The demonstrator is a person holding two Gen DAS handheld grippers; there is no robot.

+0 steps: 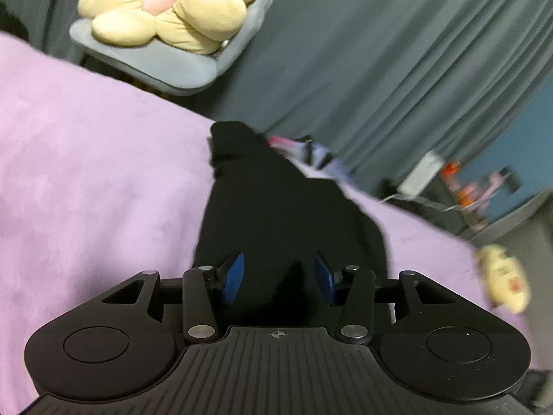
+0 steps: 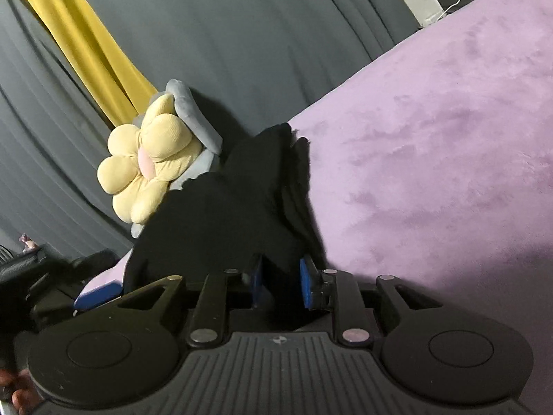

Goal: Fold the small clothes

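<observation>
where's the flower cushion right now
The flower cushion sits on a grey chair past the far edge of the purple blanket, top left in the left wrist view, in front of the grey curtain.

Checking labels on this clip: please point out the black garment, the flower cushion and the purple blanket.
black garment [image 1: 276, 214], left wrist view, middle of the dark cloth.
flower cushion [image 2: 152, 159], right wrist view, yellow petals beside the pink centre.
purple blanket [image 2: 449, 159], right wrist view, bare plush surface.

A black garment [image 1: 276, 207], soft and crumpled, lies bunched on the purple blanket [image 1: 86, 173]. It runs as a narrowing strip toward the blanket's far edge, its near end raised off the blanket.
</observation>
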